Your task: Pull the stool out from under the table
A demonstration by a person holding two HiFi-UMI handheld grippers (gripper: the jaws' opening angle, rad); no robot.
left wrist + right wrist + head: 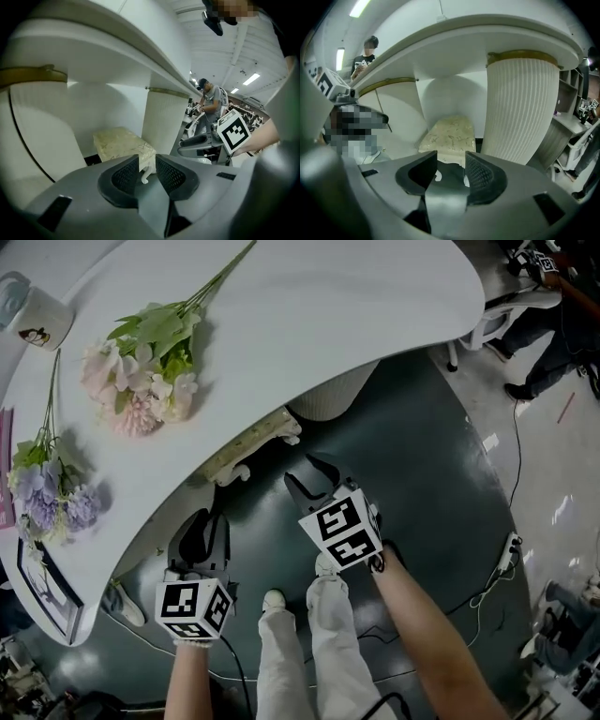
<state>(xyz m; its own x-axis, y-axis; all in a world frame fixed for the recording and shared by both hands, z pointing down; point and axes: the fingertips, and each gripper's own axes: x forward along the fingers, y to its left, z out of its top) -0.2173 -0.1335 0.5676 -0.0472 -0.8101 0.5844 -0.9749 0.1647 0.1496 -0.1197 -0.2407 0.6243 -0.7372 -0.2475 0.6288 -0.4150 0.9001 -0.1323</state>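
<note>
The stool [251, 444] sits tucked under the tabletop's [356, 306] curved edge, and only its cream seat rim and curled legs poke out between the fluted pedestals [520, 108]. Both claws hang low, aimed at its near side. The left claw [146, 165] is spread, with a stool leg lined up in its gap, untouched. The right claw [451, 163] is spread and empty. The dark floor [422, 484] in front lies open, so a straight pull outward looks free, though the pedestals crowd either side.

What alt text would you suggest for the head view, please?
From above, a left gripper and right gripper point at a cream stool tucked under a curved white table. Two flower bunches and a mug rest on it.
</note>
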